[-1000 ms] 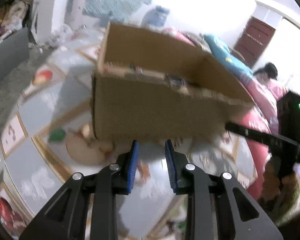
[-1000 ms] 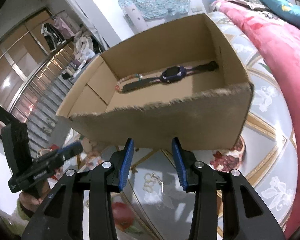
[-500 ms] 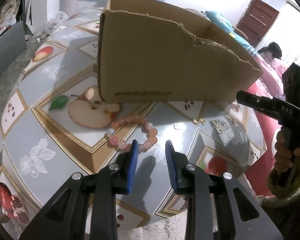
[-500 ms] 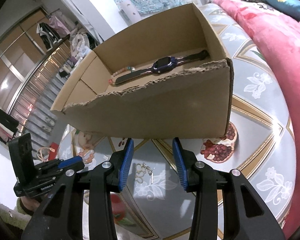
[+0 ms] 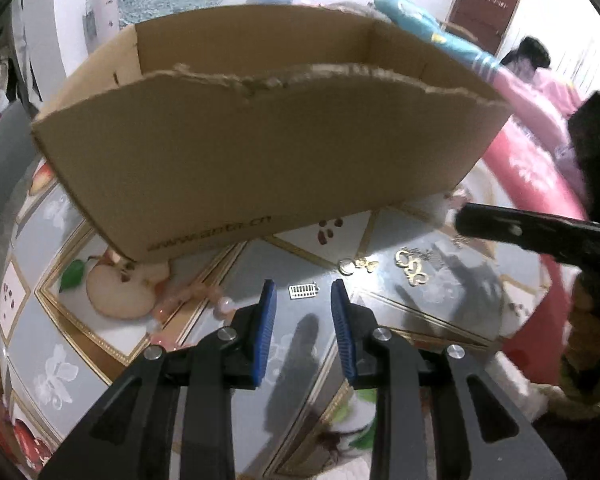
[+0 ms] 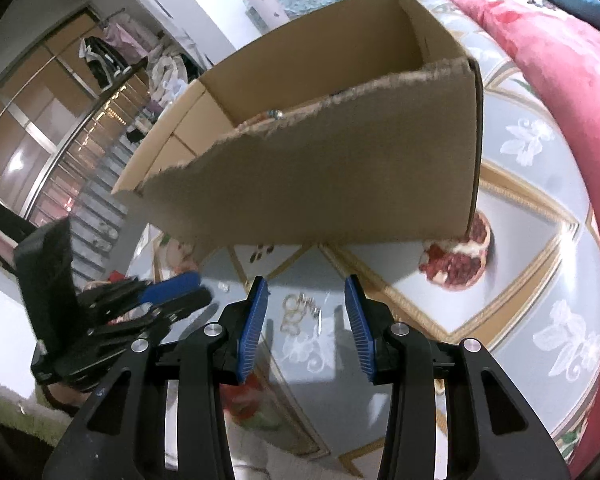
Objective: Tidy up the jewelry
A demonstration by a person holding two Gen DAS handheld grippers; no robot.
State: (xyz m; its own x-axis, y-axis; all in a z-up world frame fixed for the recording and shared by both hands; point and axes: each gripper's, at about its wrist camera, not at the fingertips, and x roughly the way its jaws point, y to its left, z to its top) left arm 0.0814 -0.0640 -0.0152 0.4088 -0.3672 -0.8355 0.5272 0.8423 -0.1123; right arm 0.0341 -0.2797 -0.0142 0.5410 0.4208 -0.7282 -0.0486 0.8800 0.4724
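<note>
An open cardboard box (image 5: 260, 160) stands on the fruit-patterned table (image 5: 432, 320). My left gripper (image 5: 302, 286) is open, low over the table, and a small silver rectangular pendant (image 5: 304, 291) lies just ahead between its fingertips, untouched. A pink bead bracelet (image 5: 192, 300) lies to its left, and a small ring (image 5: 346, 266) and gold earrings (image 5: 412, 268) to its right. My right gripper (image 6: 306, 280) is open and empty, hovering near the gold earrings (image 6: 296, 314) in front of the box (image 6: 320, 184). Each gripper shows in the other's view: the right gripper (image 5: 472, 220), the left gripper (image 6: 200, 290).
A red blanket (image 6: 560, 60) borders the table's right side. A person in pink (image 5: 540, 76) sits beyond it. The box's front wall hides most of what is inside; a few beads (image 6: 274, 114) peek over its torn rim. The table edge runs close below both grippers.
My left gripper swung right, from over the bead bracelet to the silver pendant, and rolled. The right view dipped, so the watch in the box is now hidden behind the front wall.
</note>
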